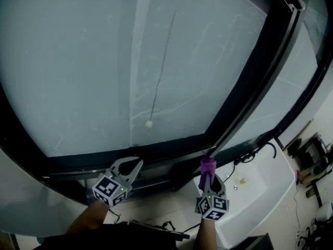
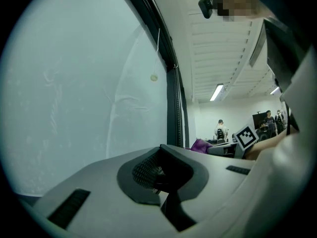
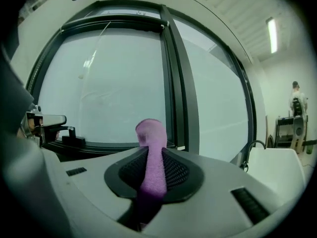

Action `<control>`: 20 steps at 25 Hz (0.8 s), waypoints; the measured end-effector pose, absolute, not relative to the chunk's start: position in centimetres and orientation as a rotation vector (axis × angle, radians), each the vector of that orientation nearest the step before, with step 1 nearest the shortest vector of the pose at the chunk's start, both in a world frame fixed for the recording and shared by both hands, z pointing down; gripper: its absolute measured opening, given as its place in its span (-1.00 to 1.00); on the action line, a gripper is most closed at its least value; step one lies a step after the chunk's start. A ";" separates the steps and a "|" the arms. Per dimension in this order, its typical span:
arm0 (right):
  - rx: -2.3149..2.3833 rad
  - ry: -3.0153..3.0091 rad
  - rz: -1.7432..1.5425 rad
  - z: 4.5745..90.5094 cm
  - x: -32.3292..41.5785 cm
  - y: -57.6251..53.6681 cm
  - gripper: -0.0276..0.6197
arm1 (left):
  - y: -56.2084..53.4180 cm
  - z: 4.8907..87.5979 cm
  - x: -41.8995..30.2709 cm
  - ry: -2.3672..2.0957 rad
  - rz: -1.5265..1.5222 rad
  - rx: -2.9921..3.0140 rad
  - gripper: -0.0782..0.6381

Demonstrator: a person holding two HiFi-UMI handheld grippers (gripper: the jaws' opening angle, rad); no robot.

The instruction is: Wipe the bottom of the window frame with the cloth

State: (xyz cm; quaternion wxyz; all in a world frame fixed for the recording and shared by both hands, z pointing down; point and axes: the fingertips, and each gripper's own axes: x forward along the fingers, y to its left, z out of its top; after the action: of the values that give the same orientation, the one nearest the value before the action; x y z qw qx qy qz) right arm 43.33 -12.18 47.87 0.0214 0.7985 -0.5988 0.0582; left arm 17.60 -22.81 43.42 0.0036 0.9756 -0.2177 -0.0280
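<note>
Markings: black-and-white square markers (image 1: 107,187) on each tool's cube; they carry no letters I can read.
Left tool (image 1: 130,163): jaws apart, nothing between them, just near of the frame's bottom rail, left of centre.
Right tool (image 1: 209,181): clamped on the cloth, which stands upright out of the jaws.
Cloth (image 1: 208,166): purple. Its top end is at the bottom rail, by the foot of the mullion; whether it touches cannot be told.
Frame (image 1: 156,152): black, around pale frosted glass (image 1: 78,77). The mullion (image 1: 250,82) splits off a second pane on the right.
Cord (image 1: 162,66): thin, hangs down the glass and ends in a small bead (image 1: 149,124) above the rail.
Right side: a white table (image 1: 263,191) with a dark cable (image 1: 256,152) looping over its far edge.
Far room: a person (image 3: 296,100) and a ceiling lamp (image 3: 272,35), small in the right gripper view.
Hard to make out: the dark clutter at the far right edge. The tool bodies fill the lower half of each gripper view.
</note>
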 end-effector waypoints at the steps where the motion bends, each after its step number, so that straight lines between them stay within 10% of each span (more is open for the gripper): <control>1: 2.475 -1.858 0.151 47.4 42.9 -11.9 -0.69 | -22.8 43.5 17.6 -0.688 -0.077 3.061 -0.78; 20: 2.433 -1.891 0.076 46.1 40.5 -11.0 -0.70 | -22.9 43.5 17.7 -0.712 -0.082 3.048 -0.78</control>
State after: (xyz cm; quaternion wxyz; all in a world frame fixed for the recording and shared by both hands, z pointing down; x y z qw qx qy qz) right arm 40.49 -11.01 46.14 0.0296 0.7889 -0.6133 0.0246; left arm 17.66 -22.92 43.50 0.0052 0.9734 -0.2274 -0.0262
